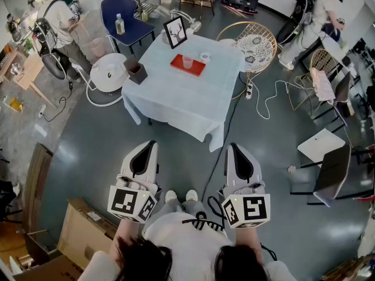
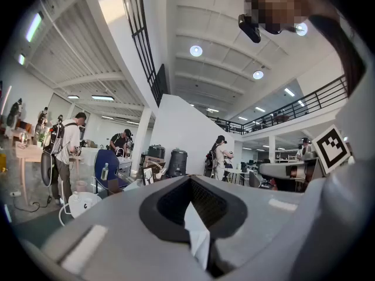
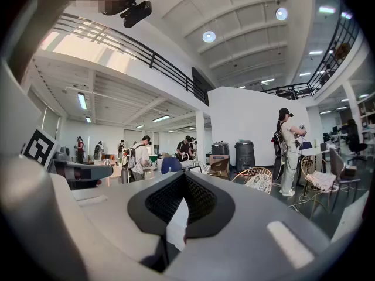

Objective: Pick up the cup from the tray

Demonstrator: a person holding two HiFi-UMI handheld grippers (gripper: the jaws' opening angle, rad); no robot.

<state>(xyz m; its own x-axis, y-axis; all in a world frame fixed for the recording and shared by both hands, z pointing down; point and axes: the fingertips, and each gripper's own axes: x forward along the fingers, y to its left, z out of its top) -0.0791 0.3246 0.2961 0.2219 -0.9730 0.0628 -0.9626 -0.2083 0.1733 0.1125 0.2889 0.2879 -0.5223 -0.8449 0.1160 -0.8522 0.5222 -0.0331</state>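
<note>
— Entry one: the grippers?
— Left gripper point(image 1: 150, 146): jaws closed tip to tip, nothing between them. Right gripper point(image 1: 232, 147): likewise closed and empty. Both are held side by side in front of the person, well short of the table point(image 1: 176, 101).
— Entry two: the cup?
— Cup point(image 1: 187, 61): clear, upright on the red tray point(image 1: 177, 61), with another cup point(image 1: 204, 57) close by. The tray lies on the cloth-covered table, near a framed picture point(image 1: 174, 31). A brown box point(image 1: 136, 72) sits at the table's left corner.
</note>
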